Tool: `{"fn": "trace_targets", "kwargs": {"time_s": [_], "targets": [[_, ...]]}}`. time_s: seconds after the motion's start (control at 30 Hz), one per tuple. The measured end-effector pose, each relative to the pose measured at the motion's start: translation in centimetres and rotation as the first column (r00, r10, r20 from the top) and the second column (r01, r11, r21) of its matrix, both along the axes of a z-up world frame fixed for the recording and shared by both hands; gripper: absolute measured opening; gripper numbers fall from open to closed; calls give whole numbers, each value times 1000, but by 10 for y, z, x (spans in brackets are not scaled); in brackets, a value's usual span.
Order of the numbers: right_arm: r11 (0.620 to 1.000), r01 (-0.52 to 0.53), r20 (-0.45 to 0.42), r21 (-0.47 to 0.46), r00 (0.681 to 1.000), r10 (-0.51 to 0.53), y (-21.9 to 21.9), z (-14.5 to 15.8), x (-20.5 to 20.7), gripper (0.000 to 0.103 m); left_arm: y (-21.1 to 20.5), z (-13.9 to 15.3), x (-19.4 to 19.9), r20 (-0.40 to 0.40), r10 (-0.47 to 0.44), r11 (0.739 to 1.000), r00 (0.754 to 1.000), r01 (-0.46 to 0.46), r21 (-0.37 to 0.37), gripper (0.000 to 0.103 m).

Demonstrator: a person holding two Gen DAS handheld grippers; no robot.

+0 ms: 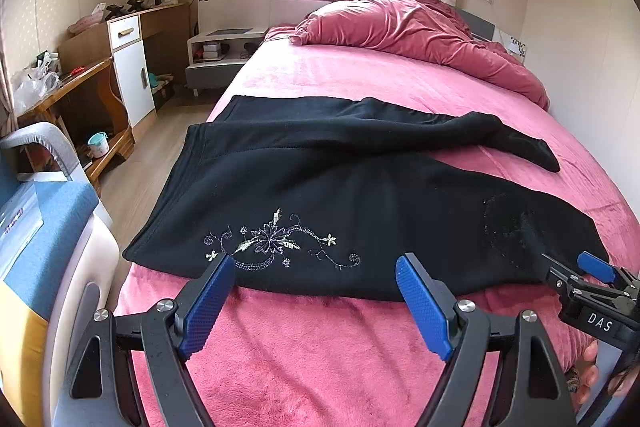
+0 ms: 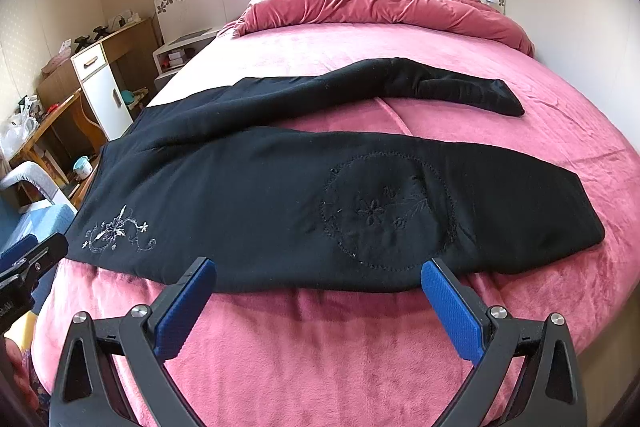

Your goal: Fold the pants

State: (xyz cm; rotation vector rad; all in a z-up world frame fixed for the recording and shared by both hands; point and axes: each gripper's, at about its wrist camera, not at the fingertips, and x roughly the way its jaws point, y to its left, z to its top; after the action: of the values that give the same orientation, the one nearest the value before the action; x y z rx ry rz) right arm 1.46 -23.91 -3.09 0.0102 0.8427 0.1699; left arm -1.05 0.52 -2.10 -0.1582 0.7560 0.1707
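Black pants (image 1: 340,187) lie spread across the pink bed, waistband at the left, legs running right. White floral embroidery (image 1: 276,241) marks the near hip; a stitched circle (image 2: 384,215) marks the near leg. The far leg (image 2: 440,87) angles away to the right. My left gripper (image 1: 316,263) is open, fingertips just short of the pants' near edge by the embroidery. My right gripper (image 2: 320,269) is open at the near edge below the stitched circle; it also shows in the left wrist view (image 1: 576,267). Neither holds anything.
The bed (image 1: 320,367) has a pink blanket and a bunched red duvet (image 1: 412,31) at the head. A nightstand (image 1: 224,55), a wooden desk with a white cabinet (image 1: 128,75) and a chair (image 1: 48,147) stand at the left. A wall runs along the right.
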Motion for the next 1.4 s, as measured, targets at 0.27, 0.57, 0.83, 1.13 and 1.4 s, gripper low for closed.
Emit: {"fn": "trace_targets", "kwargs": {"time_s": [0.27, 0.57, 0.83, 1.13, 1.4], "targets": [[1000, 0, 0, -1, 1000, 0, 0, -1, 0, 103, -1, -1, 0, -6, -6, 1000, 1000, 6, -1, 85], [1000, 29, -36, 10, 999, -28, -10, -10, 2, 103, 4, -17, 6, -71, -4, 999, 997, 1, -42, 85], [929, 240, -183, 283, 964, -193, -102, -27, 16, 103, 53, -54, 13, -188, 46, 974, 981, -86, -212, 92], [731, 572, -300, 371, 819, -489, -250, -62, 21, 78, 118, -80, 7, -270, 139, 930, 953, -219, -294, 79], [682, 634, -338, 365, 773, -538, -280, -82, 45, 75, 168, -92, 5, -306, 236, 854, 922, -347, -388, 61]]}}
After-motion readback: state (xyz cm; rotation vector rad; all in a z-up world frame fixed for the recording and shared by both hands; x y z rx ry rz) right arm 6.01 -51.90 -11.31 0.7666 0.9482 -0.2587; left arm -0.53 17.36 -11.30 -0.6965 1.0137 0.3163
